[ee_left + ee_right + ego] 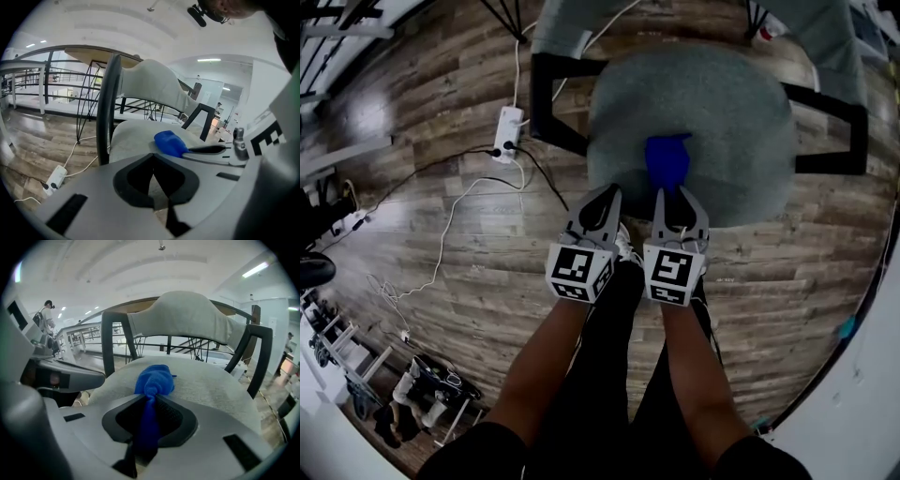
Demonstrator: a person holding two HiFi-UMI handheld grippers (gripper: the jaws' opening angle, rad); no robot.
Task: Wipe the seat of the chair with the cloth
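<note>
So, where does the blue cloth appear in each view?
Head view: cloth at centre top, over the seat, just ahead of the right gripper.
Left gripper view: right of centre, on the seat.
Right gripper view: centre, pinched in the right gripper.
Shared landmark: the grey seat.

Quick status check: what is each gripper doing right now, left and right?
Left gripper: shut, nothing between its jaws.
Right gripper: shut on the blue cloth, which rests on the chair seat.
</note>
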